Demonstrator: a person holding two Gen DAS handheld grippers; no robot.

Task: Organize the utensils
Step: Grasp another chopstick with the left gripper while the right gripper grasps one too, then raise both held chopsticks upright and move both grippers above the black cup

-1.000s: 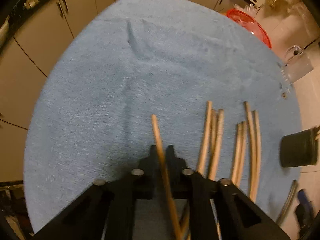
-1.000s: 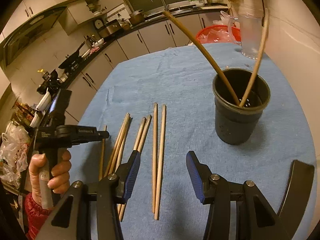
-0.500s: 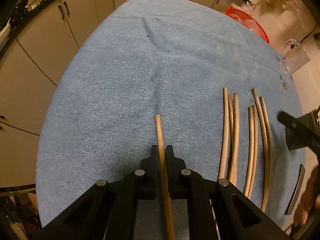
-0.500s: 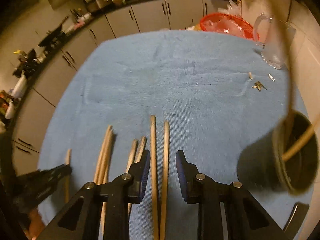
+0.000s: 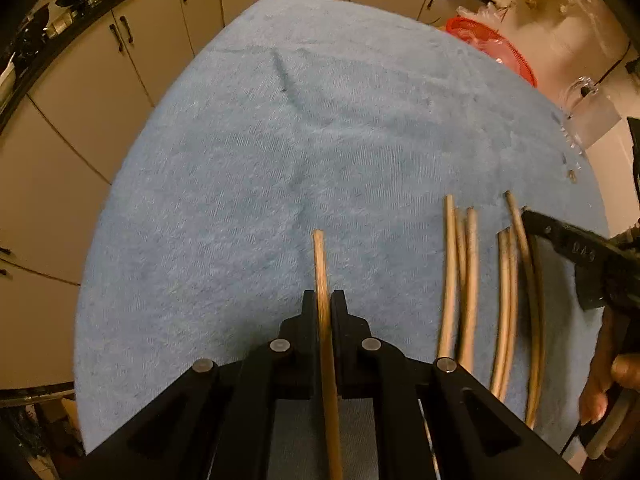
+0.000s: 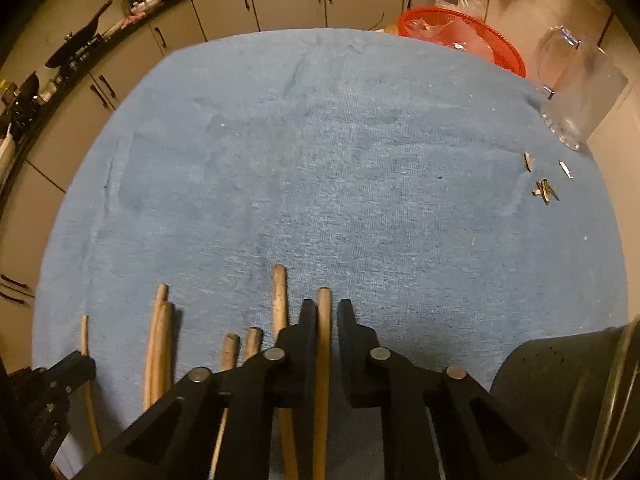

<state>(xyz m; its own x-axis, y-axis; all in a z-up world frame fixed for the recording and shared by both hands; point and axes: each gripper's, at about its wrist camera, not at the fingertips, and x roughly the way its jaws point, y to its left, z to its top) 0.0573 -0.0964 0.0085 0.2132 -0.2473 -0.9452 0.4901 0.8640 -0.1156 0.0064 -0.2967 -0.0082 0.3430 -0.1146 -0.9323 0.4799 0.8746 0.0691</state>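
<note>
Several wooden chopsticks [image 5: 472, 280] lie in a row on the blue cloth [image 5: 320, 140]. My left gripper [image 5: 323, 304] is shut on one chopstick [image 5: 322, 276] that sticks out ahead of the fingers. My right gripper [image 6: 325, 314] is nearly closed around another chopstick [image 6: 323, 344], with a small gap on its right side; the chopstick still rests on the cloth [image 6: 320, 160]. The black utensil cup [image 6: 560, 392] stands at the right gripper's lower right. The right gripper [image 5: 560, 240] shows at the right edge of the left wrist view, over the outer chopsticks.
A red basket [image 6: 464, 36] and a clear glass pitcher [image 6: 576, 80] stand at the far right of the cloth. Small metal bits [image 6: 544, 192] lie near the pitcher. Kitchen cabinets [image 6: 288, 0] run behind the table.
My right gripper has dropped to the cloth and its jaws have narrowed around one chopstick. My left gripper stays shut on its chopstick and has shifted only slightly.
</note>
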